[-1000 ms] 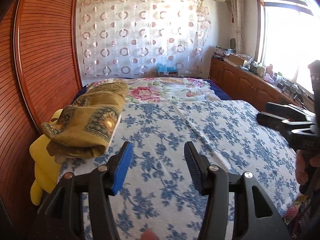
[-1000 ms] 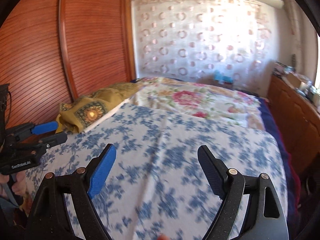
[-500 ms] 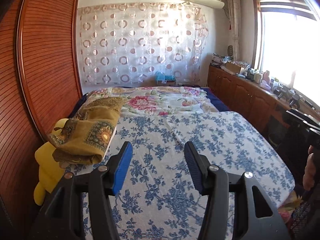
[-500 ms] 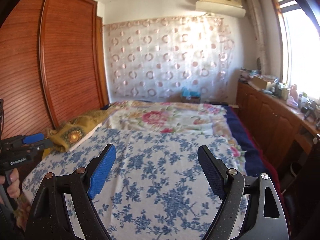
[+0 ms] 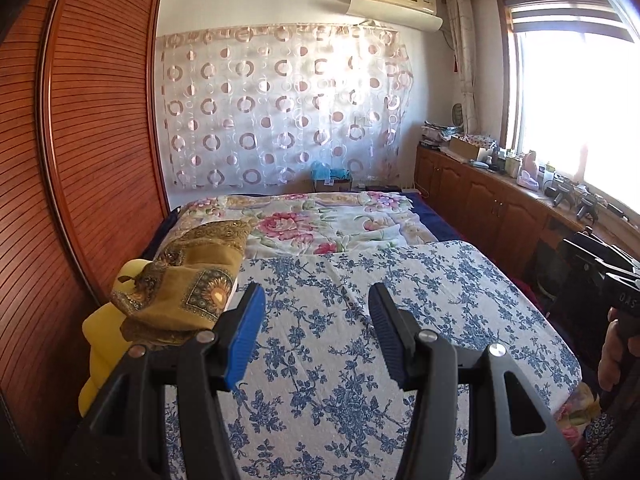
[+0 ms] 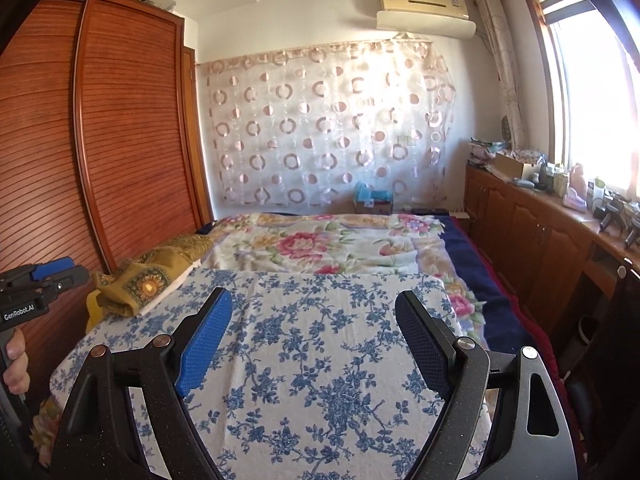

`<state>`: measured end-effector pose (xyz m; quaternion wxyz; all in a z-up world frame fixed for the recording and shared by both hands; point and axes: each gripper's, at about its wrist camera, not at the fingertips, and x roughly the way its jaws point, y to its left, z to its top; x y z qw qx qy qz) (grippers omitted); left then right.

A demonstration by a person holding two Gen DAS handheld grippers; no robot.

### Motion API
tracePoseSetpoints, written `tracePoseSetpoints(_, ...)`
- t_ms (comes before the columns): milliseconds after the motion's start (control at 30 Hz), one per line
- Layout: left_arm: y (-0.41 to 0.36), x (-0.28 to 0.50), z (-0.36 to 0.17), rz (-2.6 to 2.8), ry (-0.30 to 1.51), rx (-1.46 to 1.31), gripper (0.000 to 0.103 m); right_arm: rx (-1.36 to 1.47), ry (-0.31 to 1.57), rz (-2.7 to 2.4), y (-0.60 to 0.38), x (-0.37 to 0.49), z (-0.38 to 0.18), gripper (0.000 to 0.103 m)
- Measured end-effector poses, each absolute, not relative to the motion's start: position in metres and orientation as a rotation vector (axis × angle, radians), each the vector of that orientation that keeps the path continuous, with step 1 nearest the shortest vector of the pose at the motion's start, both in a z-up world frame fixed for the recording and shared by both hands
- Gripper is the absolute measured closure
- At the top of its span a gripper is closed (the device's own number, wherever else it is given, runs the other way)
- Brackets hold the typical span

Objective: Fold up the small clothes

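No small garment shows on the blue-flowered white bedspread [image 5: 360,320]; the only loose cloth is the folded mustard-gold patterned fabric [image 5: 188,280], mid-left of both views, its long axis running toward the far wall. It lies just left of the left gripper [image 5: 316,332], the nearer one. The right gripper [image 6: 312,332] is farther off. Both gape wide, holding nothing
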<state>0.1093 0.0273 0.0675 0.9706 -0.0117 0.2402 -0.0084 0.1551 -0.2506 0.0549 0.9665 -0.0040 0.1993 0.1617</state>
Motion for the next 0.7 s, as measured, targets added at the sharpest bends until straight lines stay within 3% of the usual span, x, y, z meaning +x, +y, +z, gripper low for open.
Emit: tracePoseSetpoints(700,0.0283,0.1055,0.0673,-0.002,0.468,-0.018,0.05,-0.019,0.399,0.318,-0.2517,0.1535,0.0579,0.017)
